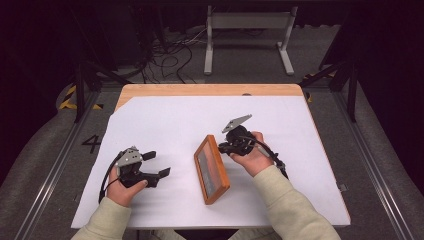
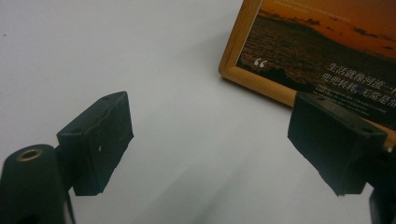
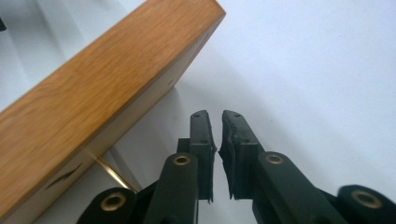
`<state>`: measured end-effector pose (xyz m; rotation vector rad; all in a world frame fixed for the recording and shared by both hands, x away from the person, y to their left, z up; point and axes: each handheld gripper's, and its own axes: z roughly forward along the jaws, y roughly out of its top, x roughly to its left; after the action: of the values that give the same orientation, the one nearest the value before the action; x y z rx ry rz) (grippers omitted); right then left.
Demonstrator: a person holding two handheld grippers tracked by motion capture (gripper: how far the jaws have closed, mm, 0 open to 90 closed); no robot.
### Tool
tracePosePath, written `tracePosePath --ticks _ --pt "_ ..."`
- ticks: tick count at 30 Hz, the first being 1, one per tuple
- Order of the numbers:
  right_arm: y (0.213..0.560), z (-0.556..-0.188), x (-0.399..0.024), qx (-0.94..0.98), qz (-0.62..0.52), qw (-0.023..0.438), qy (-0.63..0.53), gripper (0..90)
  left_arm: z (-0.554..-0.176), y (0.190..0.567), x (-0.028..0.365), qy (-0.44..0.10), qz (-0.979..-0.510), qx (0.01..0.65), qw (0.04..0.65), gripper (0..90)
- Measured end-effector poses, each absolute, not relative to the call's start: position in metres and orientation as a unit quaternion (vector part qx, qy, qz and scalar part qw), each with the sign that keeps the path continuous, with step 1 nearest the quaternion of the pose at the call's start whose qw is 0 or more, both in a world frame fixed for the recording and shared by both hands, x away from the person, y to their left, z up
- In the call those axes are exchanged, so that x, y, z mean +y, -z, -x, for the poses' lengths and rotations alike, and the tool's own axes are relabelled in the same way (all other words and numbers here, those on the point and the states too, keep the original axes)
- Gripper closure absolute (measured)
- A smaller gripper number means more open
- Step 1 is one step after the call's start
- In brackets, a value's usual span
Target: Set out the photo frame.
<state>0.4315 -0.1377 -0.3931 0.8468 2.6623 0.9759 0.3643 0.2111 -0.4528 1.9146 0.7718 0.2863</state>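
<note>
A wooden picture frame (image 1: 211, 169) with an orange sunset print stands tilted on its long edge in the middle of the white sheet (image 1: 165, 120). My right gripper (image 1: 221, 146) sits just behind its far end. In the right gripper view its jaws (image 3: 215, 114) stand only a narrow slit apart with nothing between them, beside the frame's wooden back (image 3: 93, 93) and a thin brass stand piece (image 3: 112, 172). My left gripper (image 1: 157, 164) rests at the left, open wide and empty. In the left gripper view its jaws (image 2: 210, 102) point toward the print's corner (image 2: 322, 42).
The sheet covers a wooden table whose bare far edge (image 1: 200, 90) shows at the back. Beyond it, on the floor, stand a white metal leg frame (image 1: 247, 30) and a tangle of cables (image 1: 170, 55). Dark stands flank both sides.
</note>
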Motion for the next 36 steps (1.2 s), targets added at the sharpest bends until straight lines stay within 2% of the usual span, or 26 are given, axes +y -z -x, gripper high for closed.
tracePosePath --ticks 3,14,20,24,25,28,36 --pt "0.384 -0.427 -0.143 0.891 -0.293 0.098 -0.333 71.3 -0.364 0.453 0.212 -0.121 -0.793 0.321 0.503 14.5" --pt "0.352 -0.41 -0.146 0.897 -0.291 0.127 -0.309 60.1 -0.364 0.453 0.212 -0.123 -0.793 0.323 0.502 14.3" --pt "0.337 -0.403 -0.143 0.895 -0.317 0.136 -0.284 47.0 -0.364 0.453 0.212 -0.122 -0.796 0.32 0.499 14.3" --pt "0.329 -0.398 -0.14 0.889 -0.333 0.128 -0.288 36.3 -0.365 0.453 0.212 -0.123 -0.796 0.32 0.499 14.3" --pt "0.329 -0.398 -0.14 0.889 -0.333 0.128 -0.288 36.3 -0.365 0.453 0.212 -0.123 -0.796 0.32 0.499 14.3" --pt "0.327 -0.394 -0.135 0.884 -0.348 0.112 -0.291 25.1 -0.364 0.454 0.211 -0.121 -0.796 0.321 0.499 14.3" --pt "0.337 -0.393 -0.121 0.887 -0.352 0.07 -0.291 19.4 -0.364 0.454 0.211 -0.121 -0.796 0.322 0.499 14.3"
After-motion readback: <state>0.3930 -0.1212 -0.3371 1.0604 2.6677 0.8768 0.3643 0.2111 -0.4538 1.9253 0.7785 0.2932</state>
